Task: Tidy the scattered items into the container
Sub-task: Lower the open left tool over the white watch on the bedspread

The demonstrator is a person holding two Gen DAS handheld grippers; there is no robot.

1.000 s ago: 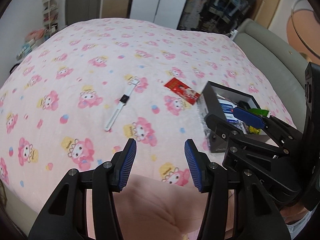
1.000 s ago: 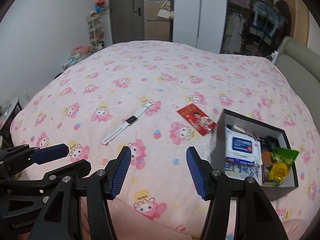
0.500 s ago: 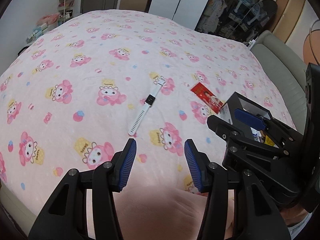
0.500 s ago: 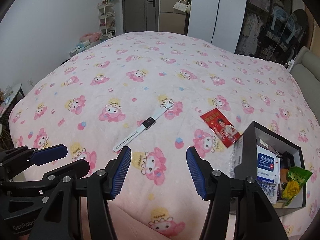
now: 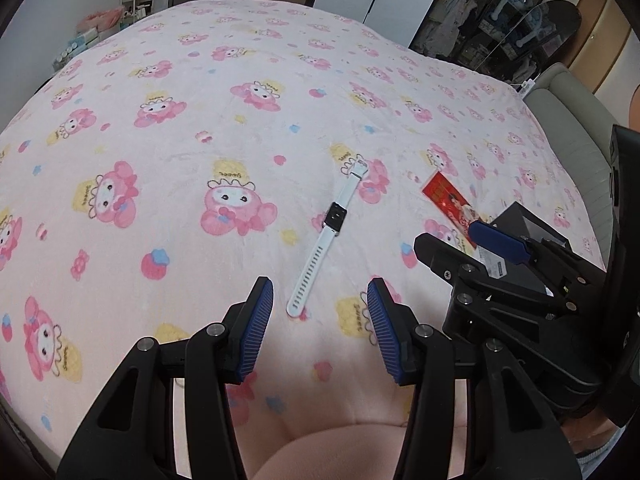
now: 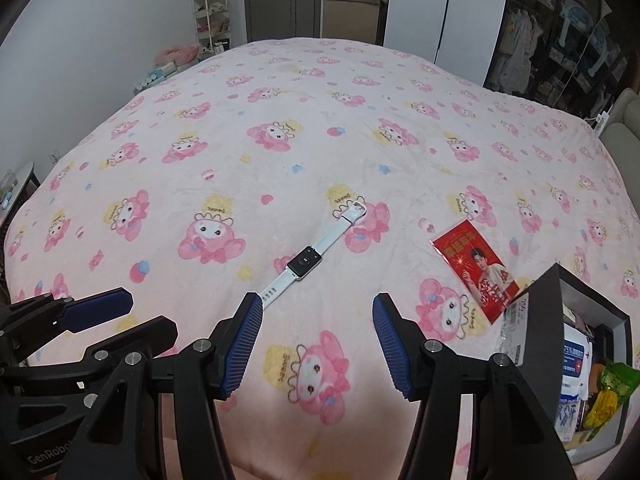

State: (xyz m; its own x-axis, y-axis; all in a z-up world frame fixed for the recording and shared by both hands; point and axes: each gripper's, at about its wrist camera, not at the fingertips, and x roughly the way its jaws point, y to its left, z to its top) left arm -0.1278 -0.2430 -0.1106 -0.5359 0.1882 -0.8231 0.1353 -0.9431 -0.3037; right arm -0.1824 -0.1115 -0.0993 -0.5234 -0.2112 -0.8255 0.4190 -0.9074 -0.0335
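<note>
A white smartwatch [image 5: 334, 224] lies flat on the pink bedspread, also in the right wrist view [image 6: 306, 264]. A red packet [image 6: 478, 276] lies to its right, also in the left wrist view [image 5: 450, 202]. A black box [image 6: 538, 328] at the right holds wipes and snack packs; its corner shows in the left wrist view [image 5: 520, 220]. My left gripper [image 5: 320, 320] is open and empty, just short of the watch strap's near end. My right gripper [image 6: 316, 340] is open and empty, near the strap end, left of the box.
The pink cartoon-print bedspread [image 6: 280, 120] covers the whole bed. A grey headboard [image 5: 576, 128] runs along the right. Shelves and wardrobes [image 6: 400, 4] stand beyond the far edge. The right gripper's body [image 5: 520, 288] sits close beside the left one.
Both grippers have moved forward and left over the bed, nearer the watch. The box has slid toward the right edge of both views. Both grippers stay open.
</note>
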